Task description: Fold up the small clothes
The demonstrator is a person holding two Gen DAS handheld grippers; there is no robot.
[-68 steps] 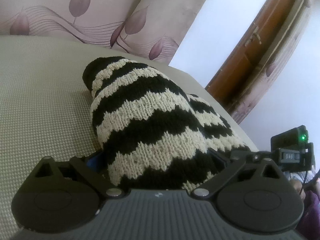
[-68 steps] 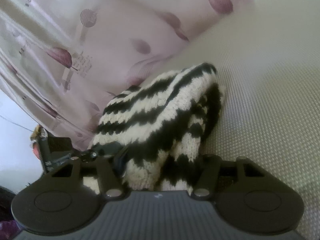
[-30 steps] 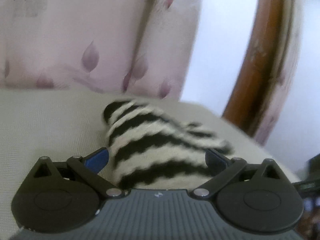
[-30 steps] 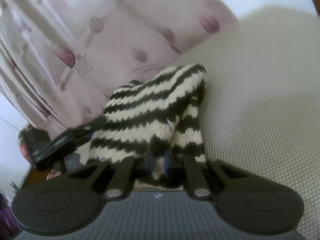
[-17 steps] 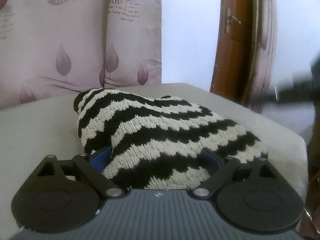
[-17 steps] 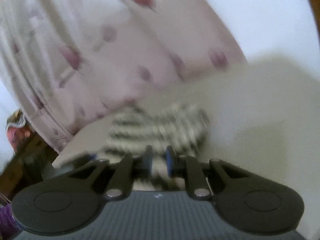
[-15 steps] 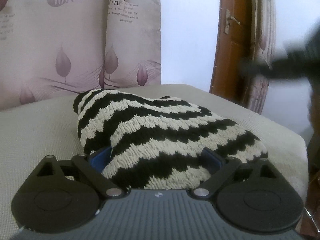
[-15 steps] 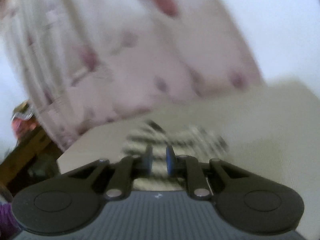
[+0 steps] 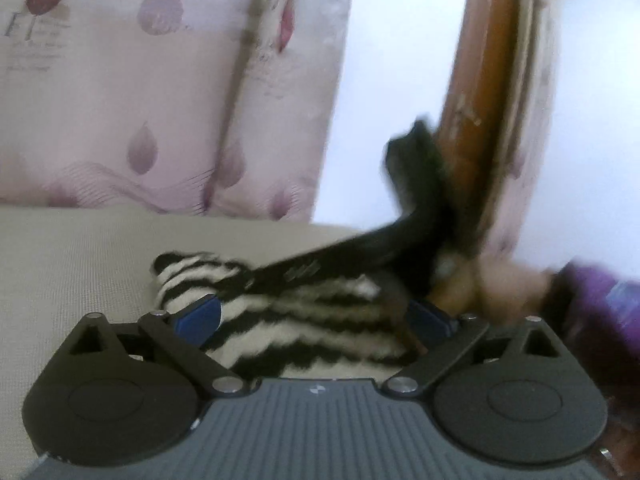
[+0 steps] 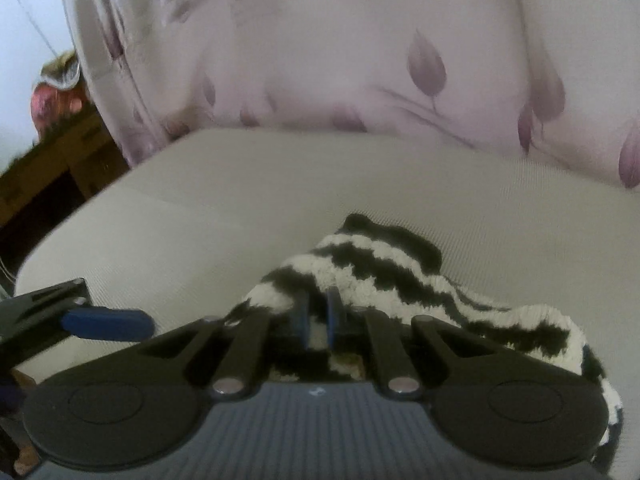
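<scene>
knitwear first: a small black-and-cream striped knit garment (image 10: 384, 276) lies bunched on a beige cushioned seat (image 10: 208, 208), near its front edge, with pale leaf-print curtains (image 10: 360, 48) hanging behind. the right gripper (image 10: 318, 314) has its blue pads drawn nearly together on a raised ridge of the knit, pinching a fold, probably so the layer can be lifted and carried over. the left gripper (image 9: 316, 316) sits spread wide, its pads on either side of the same garment (image 9: 304, 320) and gripping nothing, likely framing the pile while the other one works. in the left view the right tool crosses as a dark blur above the stripes, with the person's hand (image 9: 492, 292) behind it. a wooden door frame (image 9: 472, 92) stands beyond the seat
</scene>
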